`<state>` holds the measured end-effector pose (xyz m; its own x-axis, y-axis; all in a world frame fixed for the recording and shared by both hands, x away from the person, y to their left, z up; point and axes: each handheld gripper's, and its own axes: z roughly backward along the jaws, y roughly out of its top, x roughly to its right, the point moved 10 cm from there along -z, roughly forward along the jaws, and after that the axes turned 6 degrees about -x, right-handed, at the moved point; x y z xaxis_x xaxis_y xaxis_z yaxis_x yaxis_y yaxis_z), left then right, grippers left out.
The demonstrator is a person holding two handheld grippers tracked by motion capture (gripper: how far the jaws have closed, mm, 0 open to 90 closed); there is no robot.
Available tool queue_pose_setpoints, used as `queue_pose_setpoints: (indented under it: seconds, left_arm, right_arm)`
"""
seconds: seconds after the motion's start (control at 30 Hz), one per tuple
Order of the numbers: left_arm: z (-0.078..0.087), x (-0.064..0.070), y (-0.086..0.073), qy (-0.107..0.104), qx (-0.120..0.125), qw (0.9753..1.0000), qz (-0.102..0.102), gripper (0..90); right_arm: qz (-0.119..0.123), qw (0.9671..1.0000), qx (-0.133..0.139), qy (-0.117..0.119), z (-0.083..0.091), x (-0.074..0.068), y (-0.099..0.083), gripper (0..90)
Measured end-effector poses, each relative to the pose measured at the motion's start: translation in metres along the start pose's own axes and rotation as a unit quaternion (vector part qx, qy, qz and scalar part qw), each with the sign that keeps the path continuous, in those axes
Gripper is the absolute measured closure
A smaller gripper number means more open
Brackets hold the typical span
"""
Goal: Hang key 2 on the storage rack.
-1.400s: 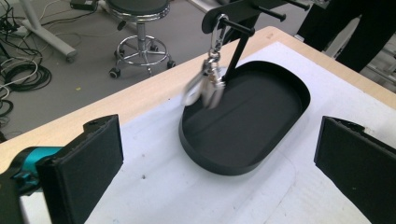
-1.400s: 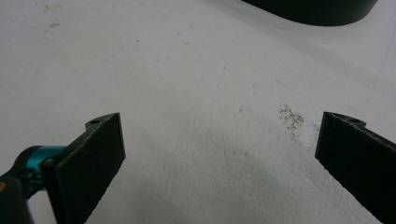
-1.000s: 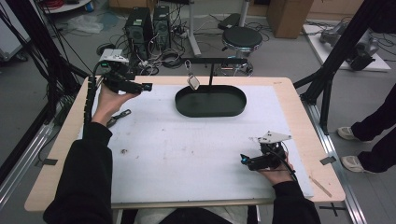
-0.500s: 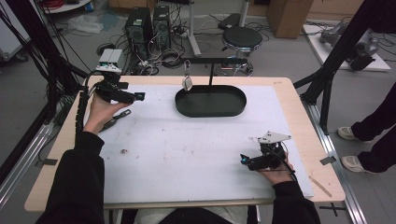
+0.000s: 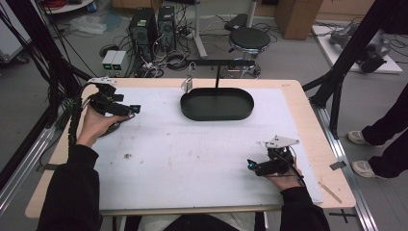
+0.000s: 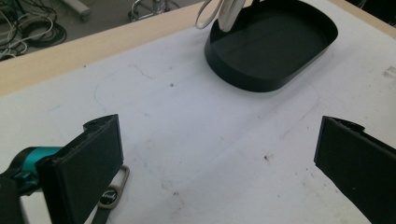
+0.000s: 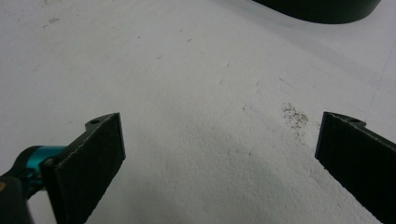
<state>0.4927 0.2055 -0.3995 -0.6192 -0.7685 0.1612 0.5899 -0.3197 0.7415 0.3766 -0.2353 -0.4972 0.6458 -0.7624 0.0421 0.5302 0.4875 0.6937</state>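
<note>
Tongs first: the left tongs (image 5: 136,109) hang at about ten o'clock on the desk (image 5: 308,120), jaws wide apart and gripping nothing. In the left gripper view those left tongs (image 6: 215,154) point toward the black tray (image 6: 275,74), with bare white mat between. Just below the left jaw lies a carabiner clip (image 6: 113,191), flat on the mat, partly hidden by that jaw; in the high view the clip (image 5: 113,128) peeps out beneath the left hand (image 5: 96,124). The right tongs (image 5: 250,165) rest low at four o'clock, jaws likewise spread and empty, well apart from the tray (image 5: 217,114). That oval tray sits at twelve o'clock, and above its left end a second clip (image 5: 188,83) dangles from a black bar stand (image 5: 222,63). Nothing lies between either tongs and the tray but stained mat.
</note>
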Motion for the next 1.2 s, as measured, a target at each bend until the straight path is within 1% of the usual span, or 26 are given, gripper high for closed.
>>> queue_pose_setpoints:
  seconds: [0.07, 0.13, 0.17, 0.27, 0.4, 0.47, 0.7, 0.8, 1.07, 1.1, 1.2]
  left_arm:
    - [0.000, -0.003, -0.003, 0.001, -0.001, 1.0000, -0.001, 1.7]
    - [-0.001, -0.007, -0.006, 0.001, -0.003, 1.0000, 0.001, 1.7]
    - [-0.003, -0.011, -0.009, 0.007, -0.008, 0.9999, 0.002, 1.7]
    - [-0.006, -0.019, -0.016, 0.015, -0.019, 0.9997, 0.002, 1.7]
    - [-0.011, -0.029, -0.026, 0.022, -0.033, 0.9992, 0.003, 1.7]
    - [-0.013, -0.035, -0.031, 0.029, -0.044, 0.9986, 0.005, 1.7]
    - [-0.017, -0.051, -0.048, 0.040, -0.070, 0.9967, 0.008, 1.7]
    - [-0.017, -0.056, -0.054, 0.043, -0.076, 0.9961, 0.011, 1.7]
    - [-0.016, -0.068, -0.067, 0.053, -0.091, 0.9944, 0.010, 1.7]
    - [-0.015, -0.071, -0.069, 0.055, -0.095, 0.9939, 0.009, 1.7]
    - [-0.017, -0.076, -0.071, 0.057, -0.094, 0.9939, 0.010, 2.9]
  right_arm:
    - [-0.003, 1.0000, -0.001, 0.000, 0.000, 0.000, 0.000, 0.7]
    - [0.001, 1.0000, 0.000, -0.001, 0.000, 0.000, 0.000, 0.7]
    - [0.003, 1.0000, -0.001, -0.001, 0.000, 0.000, 0.000, 0.7]
    - [0.004, 1.0000, -0.002, -0.002, -0.001, 0.001, 0.000, 0.7]
    - [0.002, 1.0000, -0.003, -0.003, 0.000, 0.000, -0.001, 0.7]
    - [0.001, 1.0000, -0.003, -0.003, 0.000, 0.000, -0.001, 0.7]
    - [0.002, 1.0000, -0.005, -0.005, 0.000, 0.000, -0.001, 0.7]
    - [0.004, 1.0000, -0.005, -0.006, -0.001, 0.000, -0.001, 0.7]
    - [0.004, 0.9999, -0.009, -0.008, -0.002, 0.000, -0.002, 0.7]
    - [0.004, 0.9999, -0.009, -0.008, -0.002, 0.000, -0.002, 0.7]
    - [0.006, 0.9999, -0.011, -0.009, -0.002, 0.000, -0.003, 0.7]
